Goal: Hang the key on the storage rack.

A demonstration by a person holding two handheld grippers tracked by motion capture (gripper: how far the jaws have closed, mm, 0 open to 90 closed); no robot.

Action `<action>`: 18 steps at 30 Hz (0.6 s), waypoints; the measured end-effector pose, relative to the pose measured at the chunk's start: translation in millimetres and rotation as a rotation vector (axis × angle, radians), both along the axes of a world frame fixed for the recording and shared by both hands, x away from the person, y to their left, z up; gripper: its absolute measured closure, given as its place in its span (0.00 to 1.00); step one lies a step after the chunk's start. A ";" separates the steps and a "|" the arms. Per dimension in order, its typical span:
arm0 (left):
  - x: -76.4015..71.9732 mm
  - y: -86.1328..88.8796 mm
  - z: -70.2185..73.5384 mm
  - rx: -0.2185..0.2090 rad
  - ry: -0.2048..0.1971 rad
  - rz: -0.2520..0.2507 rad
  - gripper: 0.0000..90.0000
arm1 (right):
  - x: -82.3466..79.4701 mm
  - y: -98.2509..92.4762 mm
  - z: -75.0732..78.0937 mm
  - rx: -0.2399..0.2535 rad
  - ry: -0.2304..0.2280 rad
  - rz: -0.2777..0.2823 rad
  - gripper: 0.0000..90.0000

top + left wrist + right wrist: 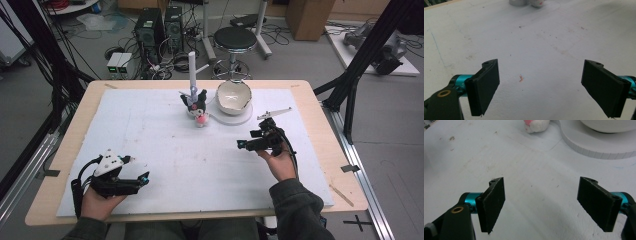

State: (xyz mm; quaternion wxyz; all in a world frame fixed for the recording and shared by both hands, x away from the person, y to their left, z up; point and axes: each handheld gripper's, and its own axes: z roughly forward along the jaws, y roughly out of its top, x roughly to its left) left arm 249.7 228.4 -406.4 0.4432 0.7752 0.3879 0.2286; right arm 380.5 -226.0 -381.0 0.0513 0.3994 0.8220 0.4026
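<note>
One small black-and-white plush toy with a pink front [196, 106] stands at the far middle of the desk [320, 170], which carries one white foam sheet. Just right of the toy sits one white cracked-egg-shaped bowl [233, 96] on one round white base [235, 119]. One right gripper [248, 144] hovers near the base, fingers [494, 205] spread wide and holding nothing. One left gripper [144, 178] rests at the near left, well apart from the toy, fingers [485, 87] likewise wide and empty
</note>
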 end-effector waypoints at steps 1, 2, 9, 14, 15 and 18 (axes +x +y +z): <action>0.0 -0.1 0.0 0.001 0.000 0.000 0.17 | -1.9 -0.8 -0.8 -0.001 0.001 -0.002 0.24; 0.0 -0.3 -0.1 -0.001 0.002 -0.001 0.17 | -3.5 -1.9 -1.3 0.000 -0.004 -0.001 0.24; -0.2 -0.8 -0.2 -0.002 0.001 0.000 0.17 | -13.3 -10.1 -3.2 0.010 -0.026 -0.010 0.23; -0.3 -1.0 -0.1 0.002 0.003 -0.001 0.17 | -19.5 -15.9 -4.4 0.014 -0.039 -0.022 0.23; -0.3 -1.0 -0.1 0.002 0.003 -0.001 0.17 | -20.4 -17.1 -4.5 0.014 -0.044 -0.022 0.22; -0.3 -1.1 -0.2 0.002 0.003 -0.001 0.17 | -23.8 -19.4 -4.1 0.013 -0.052 -0.021 0.22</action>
